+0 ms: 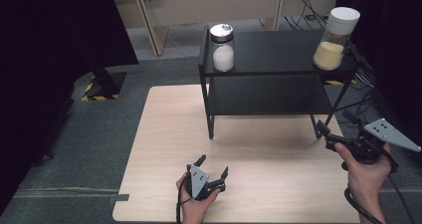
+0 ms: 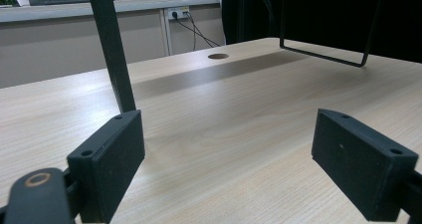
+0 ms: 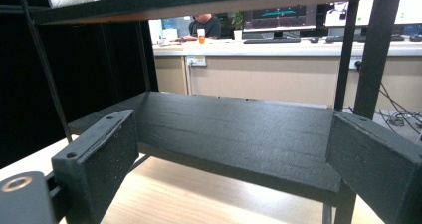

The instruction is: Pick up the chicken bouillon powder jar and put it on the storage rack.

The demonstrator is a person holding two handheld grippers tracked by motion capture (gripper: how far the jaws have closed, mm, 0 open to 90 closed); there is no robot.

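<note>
With both sets of jaws spread and empty, the right gripper (image 1: 332, 128) is held beside the black shelf (image 1: 278, 74), whose yellow-filled jar (image 1: 334, 39) (at the top tier's far right edge) could be toppled off if the frame is bumped, while the left gripper (image 1: 212, 167) is kept near.

Two black claws (image 1: 214, 167) (image 1: 332, 125) with screwed block jaws, grey three-cornered plates, trailing black cables.

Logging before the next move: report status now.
Left gripper open, empty, low over the light wooden table. Right gripper open, empty, beside the black two-tier shelf. White-filled glass jar and yellow-filled jar untouched on top. Path clear.
</note>
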